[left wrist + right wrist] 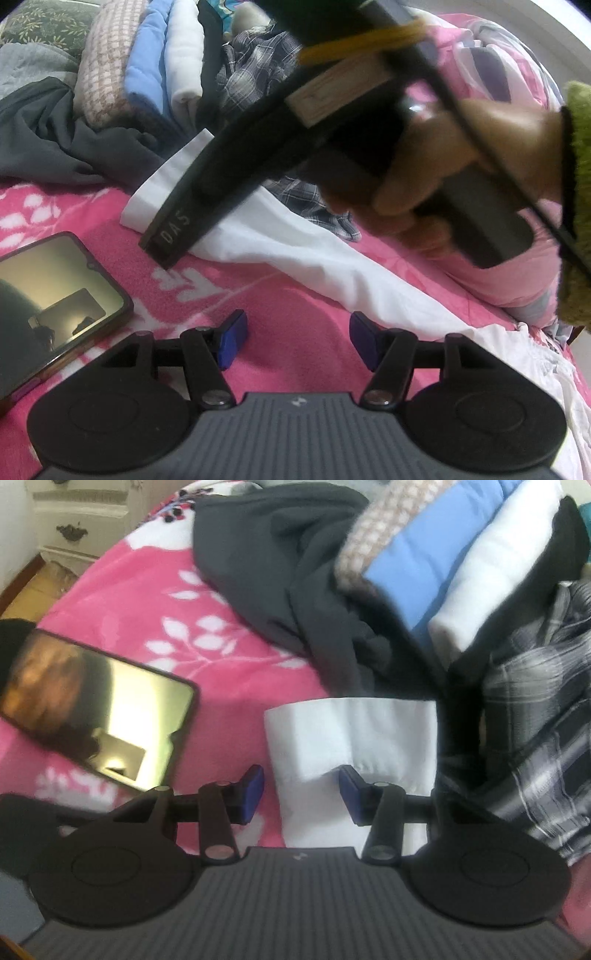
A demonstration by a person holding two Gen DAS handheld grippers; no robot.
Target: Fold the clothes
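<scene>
One white shirt cuff between parted fingers

The letters "DAS" stand in pale print near the tip of a black finger of the right gripper, up and left of the left gripper's jaws. No other text can be read.
</scene>
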